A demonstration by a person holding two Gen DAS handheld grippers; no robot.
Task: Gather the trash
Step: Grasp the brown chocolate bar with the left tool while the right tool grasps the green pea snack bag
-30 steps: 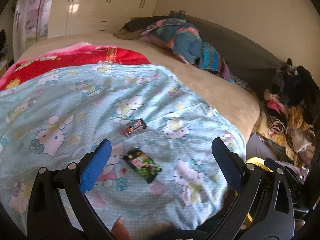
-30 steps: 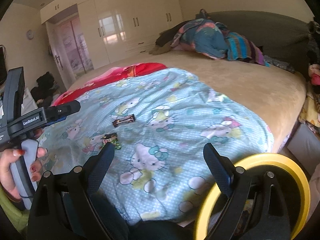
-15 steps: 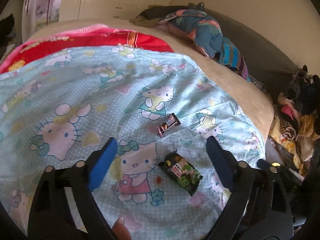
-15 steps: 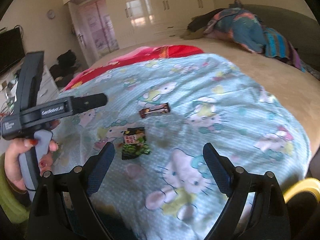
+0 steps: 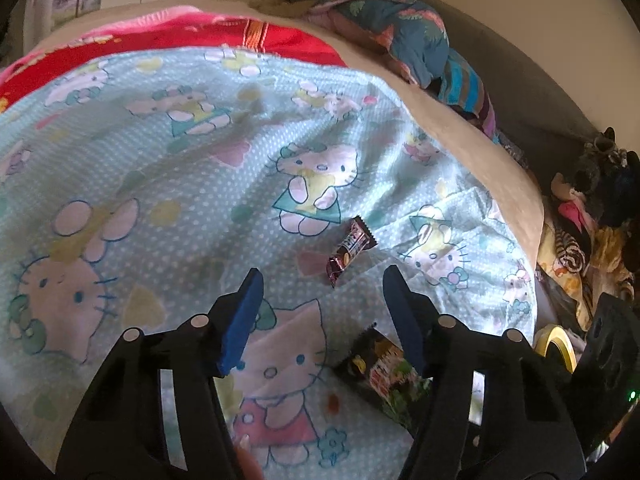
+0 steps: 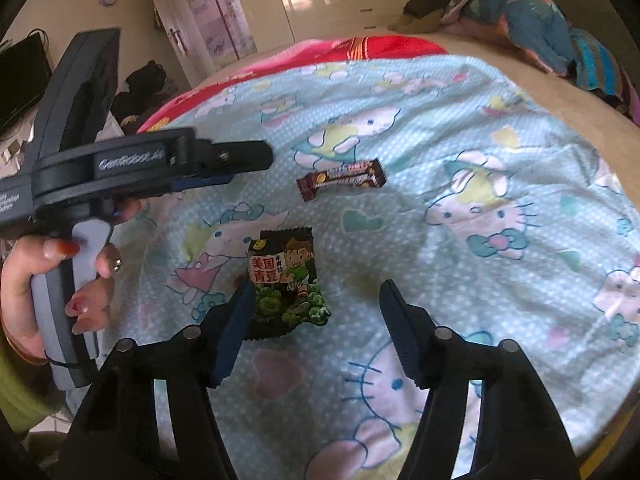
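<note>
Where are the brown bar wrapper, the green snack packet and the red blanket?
brown bar wrapper (image 6: 341,179), right wrist view, middle of its printed face
green snack packet (image 6: 286,280), right wrist view, centre of its front picture
red blanket (image 5: 224,38), left wrist view, its flat red top

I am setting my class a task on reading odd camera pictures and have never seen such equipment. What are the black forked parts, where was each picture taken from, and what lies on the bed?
No robot here: a person holds a hand tool with two jaws in each hand. Each picture comes from a camera on one tool, looking along its blue-padded jaws. The left gripper fills one view; the right gripper fills the other, where the left one also shows in a hand. On the cartoon-cat blanket lie a brown candy wrapper and a green snack packet. Both pairs of jaws have just been closing partway, yet nothing is held.
</note>
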